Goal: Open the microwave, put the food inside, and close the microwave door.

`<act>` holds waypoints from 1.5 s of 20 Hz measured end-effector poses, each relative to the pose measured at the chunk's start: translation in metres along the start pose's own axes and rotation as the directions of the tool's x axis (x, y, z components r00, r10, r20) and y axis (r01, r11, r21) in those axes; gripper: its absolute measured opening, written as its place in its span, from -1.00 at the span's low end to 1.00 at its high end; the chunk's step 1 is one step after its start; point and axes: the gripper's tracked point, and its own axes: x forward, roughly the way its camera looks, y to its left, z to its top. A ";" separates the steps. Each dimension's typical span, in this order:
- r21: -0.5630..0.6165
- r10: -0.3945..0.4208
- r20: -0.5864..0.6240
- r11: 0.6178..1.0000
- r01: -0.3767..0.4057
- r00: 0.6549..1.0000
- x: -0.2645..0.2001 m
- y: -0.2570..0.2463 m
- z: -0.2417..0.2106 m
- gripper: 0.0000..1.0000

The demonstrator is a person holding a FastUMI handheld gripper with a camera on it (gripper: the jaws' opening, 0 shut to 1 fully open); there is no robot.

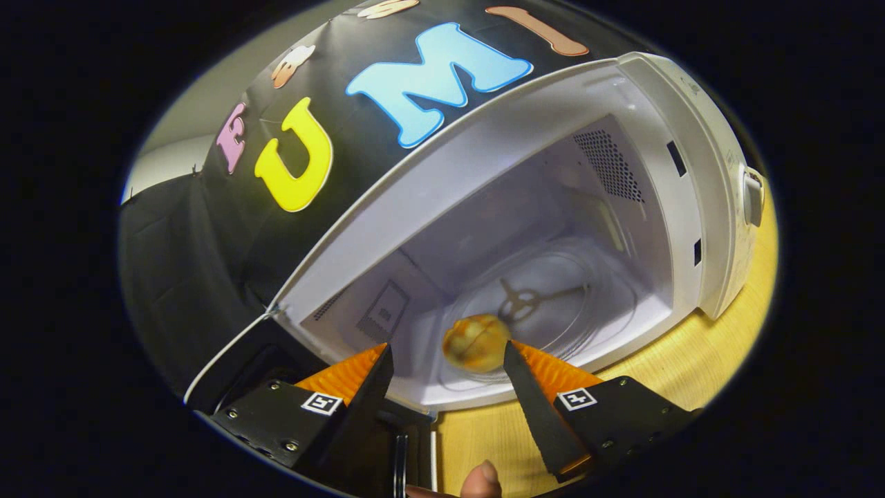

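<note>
We see the gripper jaws spread wide, gripping nothing. The round golden-brown bread roll sits on the clear glass turntable inside the open white microwave. We judge it light, soft, crushable; hold its sides gently.

The microwave has a smooth, matt white plastic shell, its cavity painted pale and faintly glossy, with a clear glass turntable. The desk is smooth light wood. The bun looks glazed and shiny.
</note>
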 end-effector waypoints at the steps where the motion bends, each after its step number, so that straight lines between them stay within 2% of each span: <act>1: -0.003 0.021 -0.006 1.000 -0.021 1.000 -0.012 0.008 -0.001 0.95; 4: -0.050 0.104 -0.017 0.993 -0.105 0.994 -0.054 0.041 -0.002 0.94; 7: -0.107 0.221 0.013 0.970 -0.218 0.975 -0.112 0.086 0.003 0.94; 11: -0.223 0.348 0.047 0.917 -0.329 0.936 -0.183 0.140 -0.003 0.94; 15: -0.339 0.439 0.087 0.857 -0.388 0.894 -0.235 0.184 -0.009 0.93; 19: -0.469 0.519 0.053 0.767 -0.438 0.853 -0.268 0.217 -0.040 0.93; 23: -0.633 0.579 0.026 0.640 -0.435 0.815 -0.284 0.237 -0.072 0.94; 25: -0.688 0.609 -0.032 0.562 -0.460 0.792 -0.285 0.249 -0.104 0.93; 27: -0.716 0.608 -0.118 0.496 -0.491 0.785 -0.281 0.251 -0.140 0.88; 29: -0.713 0.593 -0.205 0.455 -0.534 0.779 -0.274 0.243 -0.176 0.81; 30: -0.699 0.581 -0.250 0.446 -0.559 0.775 -0.271 0.239 -0.193 0.65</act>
